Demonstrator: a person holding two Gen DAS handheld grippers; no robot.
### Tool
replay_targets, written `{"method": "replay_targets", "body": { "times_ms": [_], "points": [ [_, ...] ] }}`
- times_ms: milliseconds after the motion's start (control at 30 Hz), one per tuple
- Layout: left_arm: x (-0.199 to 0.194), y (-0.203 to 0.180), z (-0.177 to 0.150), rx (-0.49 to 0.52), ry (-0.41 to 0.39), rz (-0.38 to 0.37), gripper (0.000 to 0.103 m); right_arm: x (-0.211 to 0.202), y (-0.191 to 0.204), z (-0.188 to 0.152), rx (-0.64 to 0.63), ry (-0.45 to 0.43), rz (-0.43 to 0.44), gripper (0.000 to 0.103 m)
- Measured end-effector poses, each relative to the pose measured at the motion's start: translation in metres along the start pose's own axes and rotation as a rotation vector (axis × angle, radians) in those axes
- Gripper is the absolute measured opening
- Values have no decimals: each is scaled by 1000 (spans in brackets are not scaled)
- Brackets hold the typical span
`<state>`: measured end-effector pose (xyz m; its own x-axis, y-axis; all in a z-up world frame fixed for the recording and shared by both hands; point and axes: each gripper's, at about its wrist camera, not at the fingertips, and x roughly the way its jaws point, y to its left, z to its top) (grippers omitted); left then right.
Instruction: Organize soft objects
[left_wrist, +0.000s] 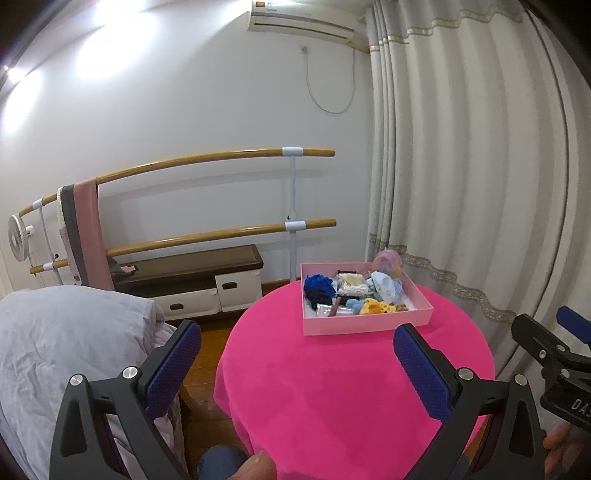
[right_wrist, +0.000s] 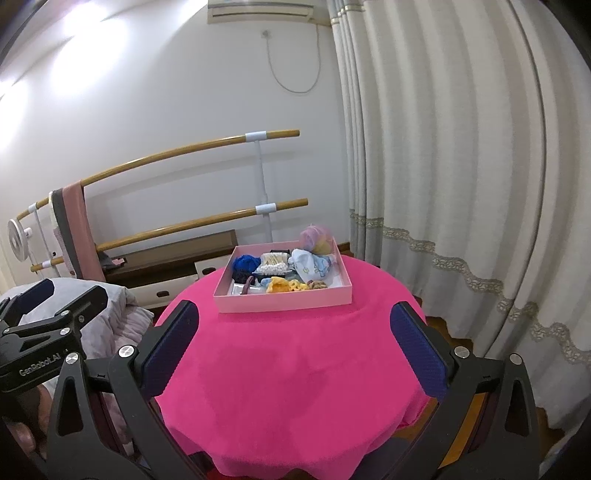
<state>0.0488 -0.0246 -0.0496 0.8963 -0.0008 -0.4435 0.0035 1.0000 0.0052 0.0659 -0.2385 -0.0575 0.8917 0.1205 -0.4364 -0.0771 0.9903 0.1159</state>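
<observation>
A pink box sits at the far side of a round table under a bright pink cloth. Inside lie soft items: a blue knit bundle, a pale printed cloth, a yellow crochet piece and a pink-lilac puff. My left gripper hangs open above the near table, empty. My right gripper is open too, well short of the box.
A bed with a grey cover lies left of the table. Behind stand wooden barre rails, a low bench with drawers and a small fan. Cream curtains hang close on the right.
</observation>
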Motion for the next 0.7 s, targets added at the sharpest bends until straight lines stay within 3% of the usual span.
{"method": "replay_targets", "body": {
  "times_ms": [700],
  "points": [
    [5, -6, 2, -6, 2, -12, 103, -4, 5, -3, -9, -10, 0, 103]
  ]
}}
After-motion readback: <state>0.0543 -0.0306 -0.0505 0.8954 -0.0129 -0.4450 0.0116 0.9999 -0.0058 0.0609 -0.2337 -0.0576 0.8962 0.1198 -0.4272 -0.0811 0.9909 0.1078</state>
